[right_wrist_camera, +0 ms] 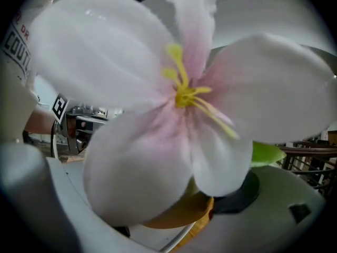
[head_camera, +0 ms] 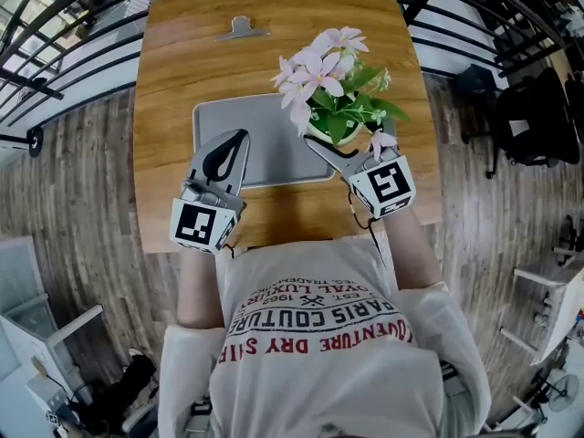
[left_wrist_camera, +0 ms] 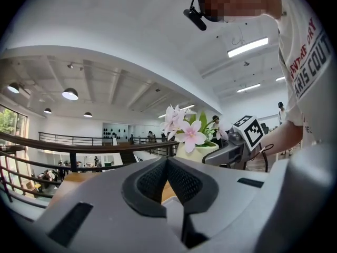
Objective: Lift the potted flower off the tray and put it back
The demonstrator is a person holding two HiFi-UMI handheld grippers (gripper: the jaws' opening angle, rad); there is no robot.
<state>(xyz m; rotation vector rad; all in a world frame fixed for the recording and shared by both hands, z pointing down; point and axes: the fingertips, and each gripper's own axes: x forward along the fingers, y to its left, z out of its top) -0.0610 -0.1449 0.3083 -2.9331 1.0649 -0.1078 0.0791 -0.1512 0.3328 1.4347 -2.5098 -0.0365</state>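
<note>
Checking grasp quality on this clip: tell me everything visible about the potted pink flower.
The potted flower has pale pink blooms with yellow centres, bright green leaves and a small cream pot. It stands upright at the right edge of the grey rectangular tray. The right tongs are shut on the pot, and one bloom fills the right gripper view. Whether its base touches the tray cannot be told.

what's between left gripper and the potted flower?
Head view: only bare tray between the left gripper and the potted flower.
</note>
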